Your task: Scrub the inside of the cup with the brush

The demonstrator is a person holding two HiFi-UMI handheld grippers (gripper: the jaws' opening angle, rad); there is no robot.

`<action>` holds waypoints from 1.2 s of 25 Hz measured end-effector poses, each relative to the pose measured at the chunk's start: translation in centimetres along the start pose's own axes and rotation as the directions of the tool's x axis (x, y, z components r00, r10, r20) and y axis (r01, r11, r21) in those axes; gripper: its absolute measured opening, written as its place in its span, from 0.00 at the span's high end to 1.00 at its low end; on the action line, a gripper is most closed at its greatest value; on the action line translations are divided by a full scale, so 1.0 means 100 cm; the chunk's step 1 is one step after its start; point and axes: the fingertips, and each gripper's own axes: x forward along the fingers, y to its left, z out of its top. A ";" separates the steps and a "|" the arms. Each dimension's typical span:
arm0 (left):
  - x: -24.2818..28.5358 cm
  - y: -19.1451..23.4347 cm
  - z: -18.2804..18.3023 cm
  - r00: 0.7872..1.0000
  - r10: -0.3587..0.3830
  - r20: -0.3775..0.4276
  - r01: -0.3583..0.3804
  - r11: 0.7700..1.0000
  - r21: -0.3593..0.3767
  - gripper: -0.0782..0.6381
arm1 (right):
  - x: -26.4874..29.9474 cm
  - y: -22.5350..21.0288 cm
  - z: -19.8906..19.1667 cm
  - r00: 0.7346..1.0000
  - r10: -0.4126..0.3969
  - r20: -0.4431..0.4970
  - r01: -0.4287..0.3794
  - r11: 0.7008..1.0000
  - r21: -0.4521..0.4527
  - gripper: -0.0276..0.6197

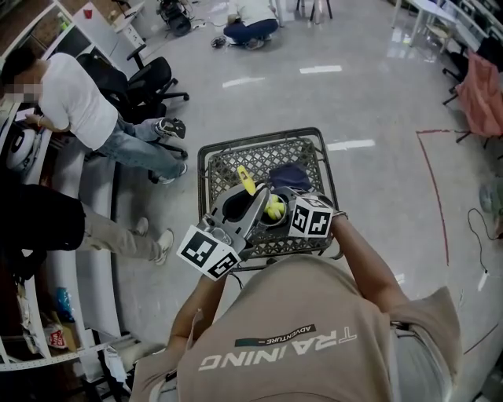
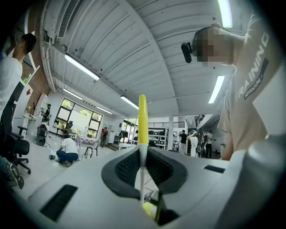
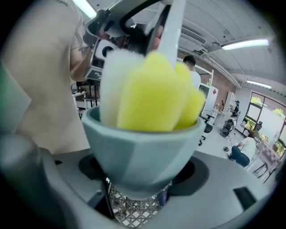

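A pale blue-grey faceted cup [image 3: 143, 143] sits between the jaws of my right gripper [image 3: 142, 179], which is shut on it. The brush's yellow and white sponge head [image 3: 154, 91] fills the cup's mouth. Its white stem [image 2: 142, 172] with a yellow handle end [image 2: 142, 118] runs up between the pads of my left gripper [image 2: 143, 176], shut on it. In the head view the left gripper [image 1: 250, 206] and right gripper [image 1: 284, 210] meet over the cup [image 1: 273, 213], and the yellow handle [image 1: 245, 180] sticks out away from me.
Below the grippers stands a grey wire mesh basket [image 1: 212, 161] with a dark blue thing [image 1: 289, 174] in it. A seated person [image 1: 75, 102] and office chairs [image 1: 145, 78] are at the left. Someone crouches on the floor far off [image 1: 250, 23]. Red tape marks the floor at right [image 1: 432, 188].
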 end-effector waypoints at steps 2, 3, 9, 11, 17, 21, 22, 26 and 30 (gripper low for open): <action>0.001 -0.005 0.014 1.000 -0.010 0.022 0.010 1.000 0.020 0.83 | -0.001 -0.002 -0.007 1.000 0.002 -0.003 -0.002 1.000 0.014 0.36; 0.000 -0.008 0.020 1.000 -0.015 0.027 0.014 0.999 0.032 0.83 | -0.001 -0.003 -0.010 1.000 0.002 -0.002 -0.002 1.000 0.021 0.36; -0.006 -0.004 0.028 0.999 0.004 0.039 -0.005 0.999 0.041 0.83 | 0.001 -0.010 -0.011 1.000 0.012 0.027 -0.014 0.998 0.059 0.36; -0.008 0.001 0.023 0.999 0.017 0.037 -0.018 0.999 0.040 0.83 | 0.002 -0.011 -0.004 0.999 0.016 0.050 -0.019 0.998 0.064 0.36; -0.011 0.006 -0.010 1.000 0.021 0.001 -0.021 1.000 0.021 0.83 | -0.006 -0.012 0.023 0.988 0.020 0.150 -0.035 0.994 0.100 0.36; -0.010 0.007 -0.021 1.000 0.002 -0.014 -0.001 1.000 0.031 0.83 | -0.013 -0.018 0.037 0.986 0.009 0.166 -0.028 0.994 0.107 0.36; -0.010 0.006 -0.023 1.000 -0.003 -0.011 0.003 1.000 0.030 0.83 | -0.013 -0.020 0.038 0.986 0.006 0.166 -0.025 0.993 0.113 0.36; -0.007 0.000 -0.027 1.000 -0.009 -0.016 0.009 1.000 0.029 0.83 | -0.012 -0.018 0.032 0.988 -0.003 0.154 -0.016 0.992 0.121 0.36; -0.007 -0.009 -0.017 0.999 -0.042 0.006 0.042 0.998 0.040 0.83 | -0.007 -0.019 0.024 0.994 -0.013 0.107 0.001 0.994 0.109 0.36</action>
